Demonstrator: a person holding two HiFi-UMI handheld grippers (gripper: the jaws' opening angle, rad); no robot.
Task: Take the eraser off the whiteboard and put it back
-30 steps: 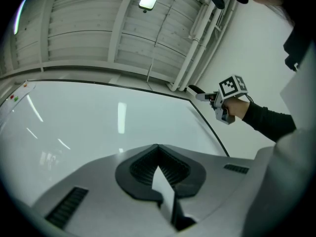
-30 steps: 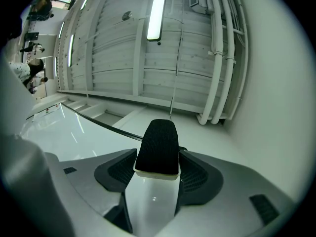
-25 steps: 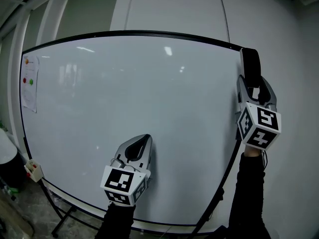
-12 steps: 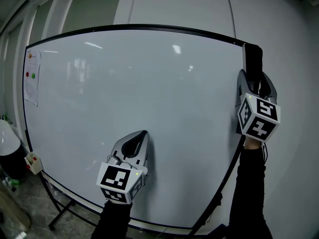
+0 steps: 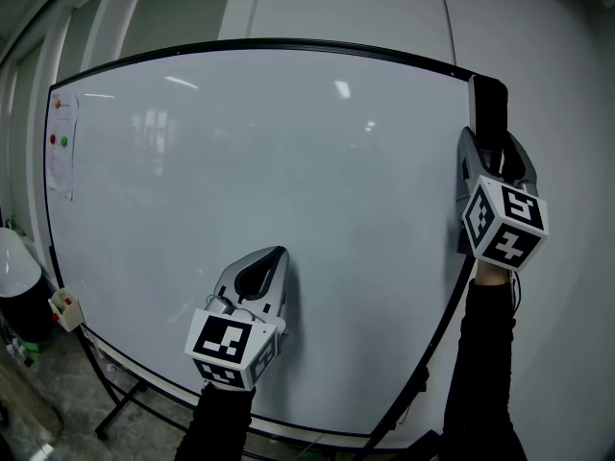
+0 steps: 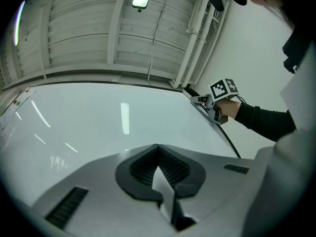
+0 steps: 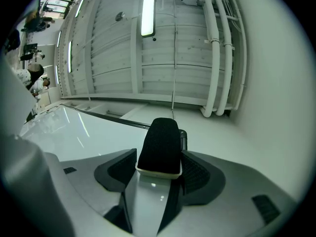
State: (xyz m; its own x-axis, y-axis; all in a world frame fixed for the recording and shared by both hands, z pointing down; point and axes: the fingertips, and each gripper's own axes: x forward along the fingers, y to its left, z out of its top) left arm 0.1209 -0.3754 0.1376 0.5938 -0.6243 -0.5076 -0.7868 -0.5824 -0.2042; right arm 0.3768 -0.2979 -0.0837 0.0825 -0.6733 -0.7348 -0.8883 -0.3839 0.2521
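Observation:
A black eraser [image 5: 488, 106] with a white base stands upright at the top right corner of the whiteboard [image 5: 240, 161], over its black frame. My right gripper [image 5: 490, 144] is shut on it from below; in the right gripper view the eraser [image 7: 159, 144] fills the space between the pads of the gripper [image 7: 160, 157]. Whether the eraser touches the board I cannot tell. My left gripper [image 5: 278, 255] is shut and holds nothing, its tip against the lower middle of the board. The left gripper view shows its closed jaws [image 6: 158, 149] and, far right, the right gripper [image 6: 200, 99].
A paper sheet [image 5: 60, 157] with red and green dots hangs at the board's left edge. A small box [image 5: 64, 307] hangs at the lower left corner. Board stand legs [image 5: 120, 406] reach the floor. A plain white wall [image 5: 577, 113] lies to the right.
My right gripper with the eraser shifted slightly at the board's top right corner, then held still. The left gripper stayed in place, still shut.

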